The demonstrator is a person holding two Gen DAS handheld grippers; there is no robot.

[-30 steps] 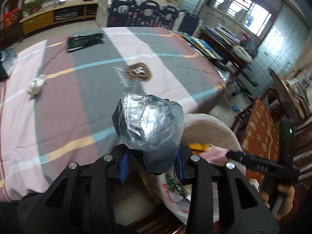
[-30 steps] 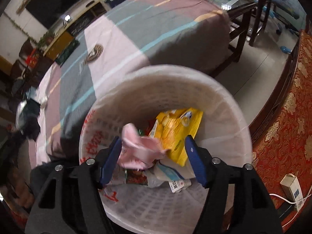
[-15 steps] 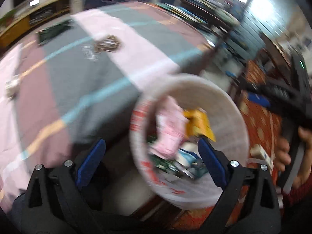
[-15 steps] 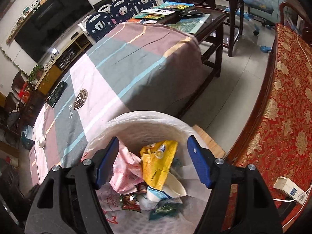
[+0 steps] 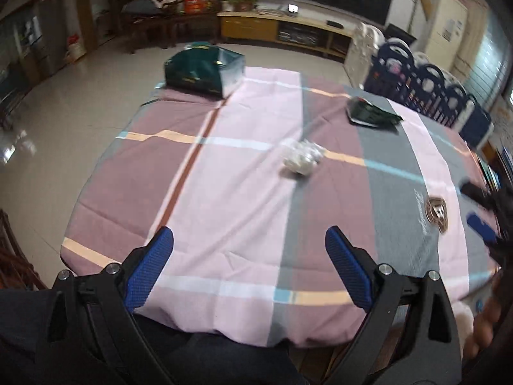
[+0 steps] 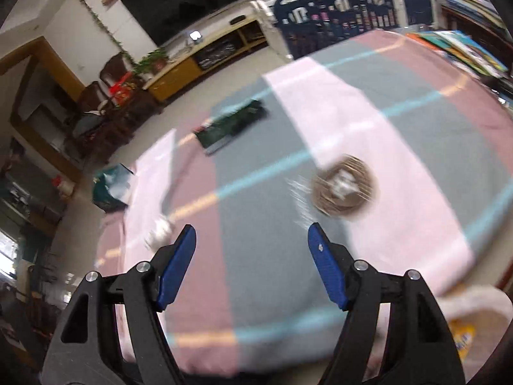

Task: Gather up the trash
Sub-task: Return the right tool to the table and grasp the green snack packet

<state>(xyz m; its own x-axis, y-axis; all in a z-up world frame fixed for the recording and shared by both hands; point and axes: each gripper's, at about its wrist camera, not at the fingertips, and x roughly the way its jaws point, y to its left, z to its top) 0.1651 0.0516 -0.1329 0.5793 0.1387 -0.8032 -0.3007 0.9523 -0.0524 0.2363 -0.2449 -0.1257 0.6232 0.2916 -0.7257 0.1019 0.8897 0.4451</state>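
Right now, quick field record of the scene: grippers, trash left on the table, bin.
left gripper: open, nothing between the jaws
right gripper: open, nothing between the jaws
tablecloth: striped, covers the table
white crumpled wad: loose on the cloth, mid-table
flat dark green packet: far side of the cloth
dark green box: far left corner
white bin: at the near table edge, yellow wrapper inside

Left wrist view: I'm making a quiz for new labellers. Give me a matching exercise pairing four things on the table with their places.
Things:
1. crumpled white wad
2. dark green box
3. flat dark green packet
4. round brown emblem

Places:
A. printed on the cloth, right side
B. far left corner
C. middle of the table
D. far side, on the grey stripe

Pairs: 1-C, 2-B, 3-D, 4-A
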